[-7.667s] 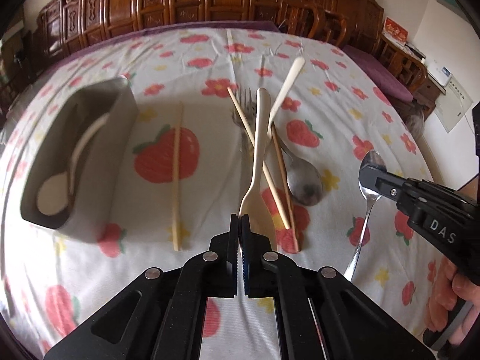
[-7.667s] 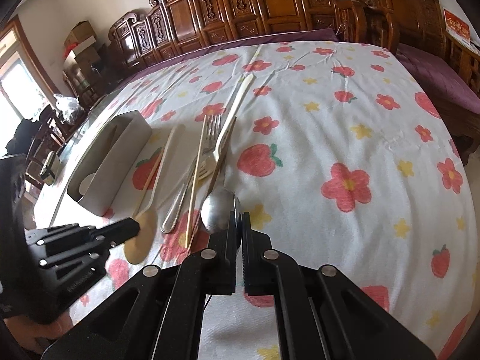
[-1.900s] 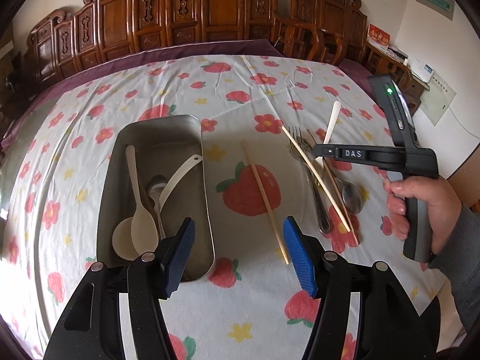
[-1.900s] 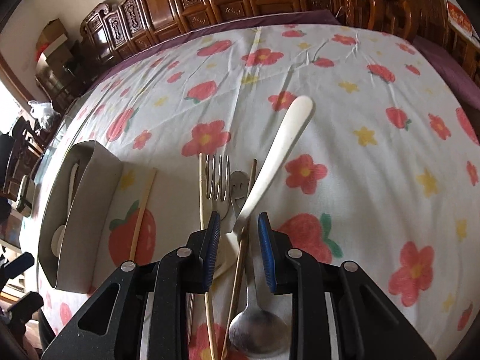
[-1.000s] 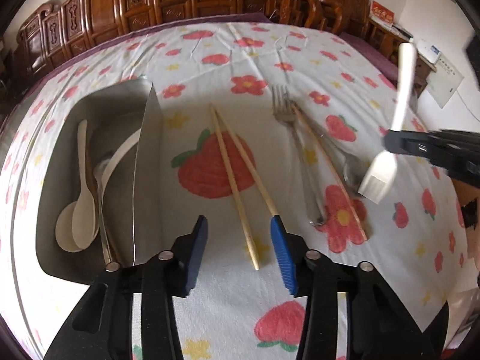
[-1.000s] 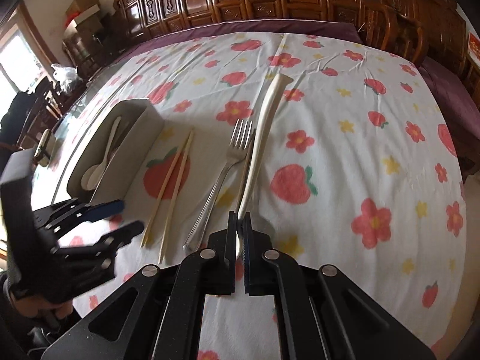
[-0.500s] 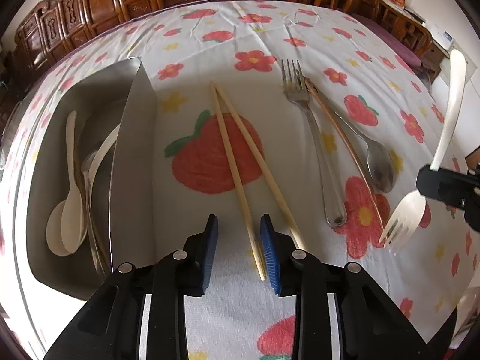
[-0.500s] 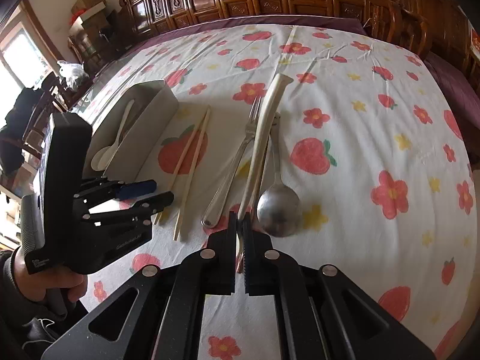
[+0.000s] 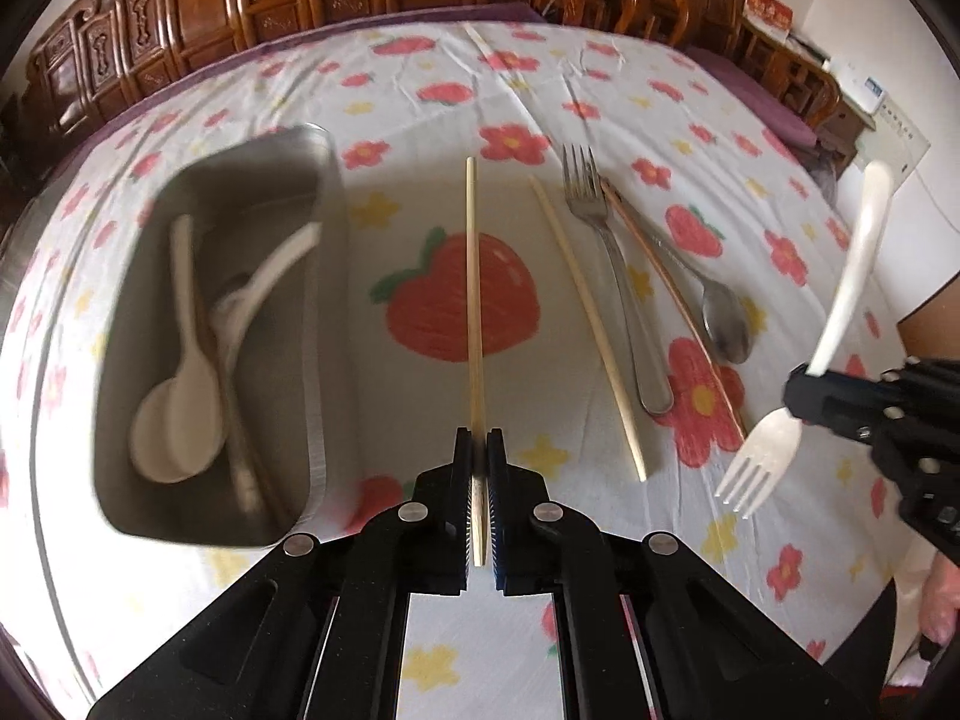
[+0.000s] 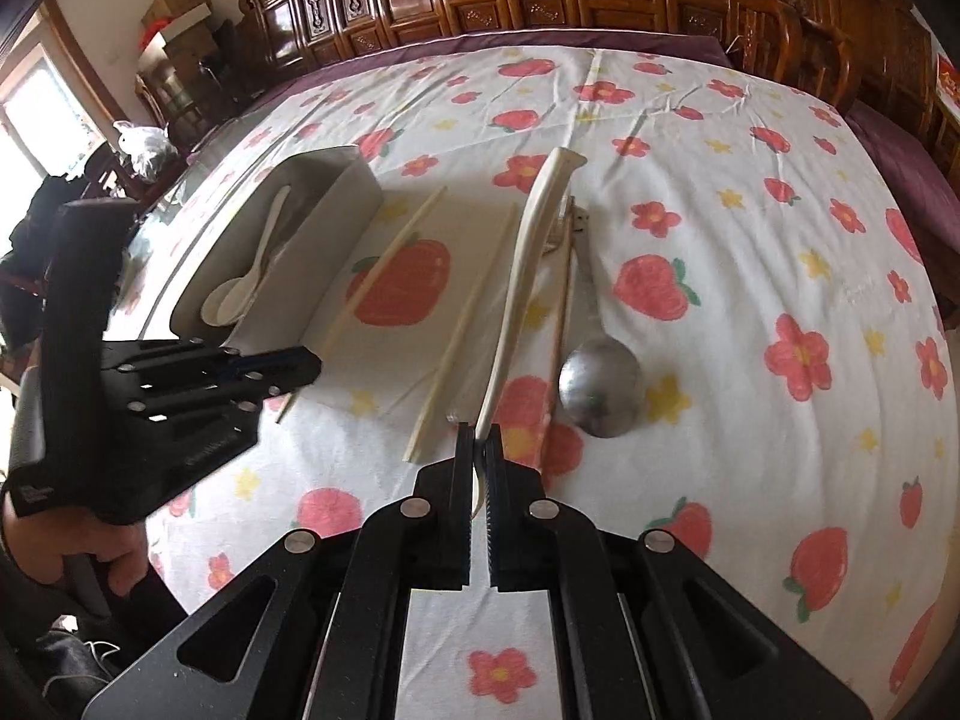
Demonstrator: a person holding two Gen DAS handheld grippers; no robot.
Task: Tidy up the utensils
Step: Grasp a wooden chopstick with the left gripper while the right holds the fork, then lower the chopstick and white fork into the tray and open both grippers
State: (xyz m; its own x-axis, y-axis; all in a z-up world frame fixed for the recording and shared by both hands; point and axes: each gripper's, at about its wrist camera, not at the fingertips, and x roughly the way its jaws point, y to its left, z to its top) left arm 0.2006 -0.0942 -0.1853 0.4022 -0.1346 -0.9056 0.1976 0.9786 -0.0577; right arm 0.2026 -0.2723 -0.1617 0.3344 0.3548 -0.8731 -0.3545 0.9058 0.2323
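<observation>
Nearby, metal tray [image 9: 327, 276] left, left fingers [image 9: 478, 468] pinching chopstick [image 9: 473, 276], right fingers [image 10: 477, 450] clamping white fork [image 10: 528, 264].

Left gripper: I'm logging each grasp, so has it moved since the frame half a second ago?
Yes. The left gripper went from open around two chopsticks to shut on the left chopstick, beside the metal tray.

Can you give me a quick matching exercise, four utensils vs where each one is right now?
Items:
1. white plastic fork
2. pale chopstick
3. white spoon
4. metal fork

Places:
A. inside the metal tray
B. lying free on the tablecloth
C. clamped in the right gripper
D. clamped in the left gripper

Pairs: 1-C, 2-D, 3-A, 4-B
</observation>
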